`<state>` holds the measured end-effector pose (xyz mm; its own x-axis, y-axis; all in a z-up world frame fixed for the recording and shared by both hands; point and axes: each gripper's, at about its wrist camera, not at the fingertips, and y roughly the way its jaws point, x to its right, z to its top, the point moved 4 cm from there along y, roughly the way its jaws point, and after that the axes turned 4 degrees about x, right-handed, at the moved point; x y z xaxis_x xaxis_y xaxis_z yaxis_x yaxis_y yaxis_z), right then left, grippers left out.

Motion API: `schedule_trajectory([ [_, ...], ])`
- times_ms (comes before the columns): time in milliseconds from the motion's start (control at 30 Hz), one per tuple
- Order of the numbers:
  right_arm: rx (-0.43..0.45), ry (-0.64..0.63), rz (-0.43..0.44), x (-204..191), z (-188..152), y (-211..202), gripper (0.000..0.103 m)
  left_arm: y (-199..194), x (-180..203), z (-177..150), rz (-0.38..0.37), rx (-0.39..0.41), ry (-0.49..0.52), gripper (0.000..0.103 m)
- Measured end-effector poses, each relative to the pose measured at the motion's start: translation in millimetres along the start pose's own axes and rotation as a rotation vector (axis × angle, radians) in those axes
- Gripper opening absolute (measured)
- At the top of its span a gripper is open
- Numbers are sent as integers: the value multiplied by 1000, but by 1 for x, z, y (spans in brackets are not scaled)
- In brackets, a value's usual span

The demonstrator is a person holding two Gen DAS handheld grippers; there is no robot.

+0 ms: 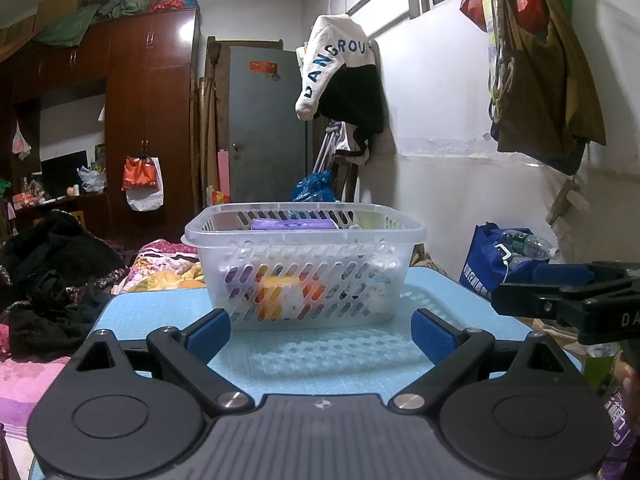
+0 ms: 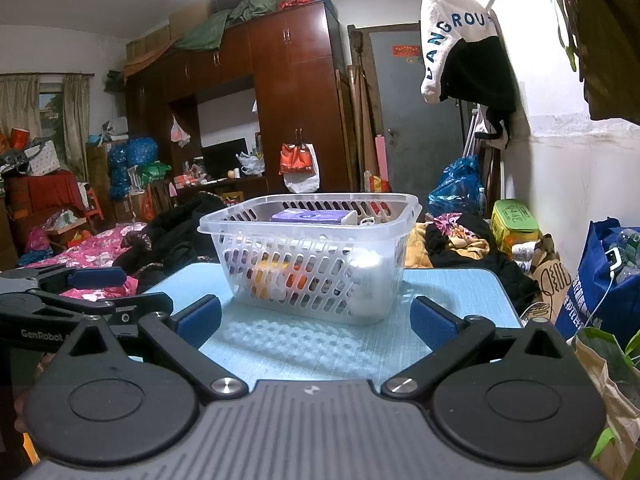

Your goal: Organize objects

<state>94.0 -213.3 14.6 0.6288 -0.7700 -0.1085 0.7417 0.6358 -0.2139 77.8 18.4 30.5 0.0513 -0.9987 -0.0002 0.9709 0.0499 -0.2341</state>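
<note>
A clear slotted plastic basket (image 1: 304, 240) (image 2: 312, 240) stands on the light blue table (image 1: 160, 308) (image 2: 460, 292). Inside it lie a purple pack (image 1: 292, 224) (image 2: 308, 216), orange and yellow items and a white container (image 2: 366, 280), seen through the wall. My left gripper (image 1: 320, 334) is open in front of the basket, holding nothing. My right gripper (image 2: 316, 326) is open too, also just short of the basket, empty. Each gripper shows at the edge of the other's view: the right one (image 1: 560, 296), the left one (image 2: 80, 284).
A bed with pink bedding (image 2: 92, 244) and black clothes (image 1: 52, 280) lies left of the table. A blue bag with bottles (image 1: 504, 256) (image 2: 608, 280) and paper bags (image 2: 552, 280) stand at the right by the wall. A dark wardrobe (image 2: 296, 100) and grey door (image 1: 264, 120) are behind.
</note>
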Motion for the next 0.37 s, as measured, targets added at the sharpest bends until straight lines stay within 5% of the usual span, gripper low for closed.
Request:
schedule_trajectory([
  [367, -10, -9, 6, 2, -4, 4, 103, 2, 3, -1, -2, 9, 14, 98],
])
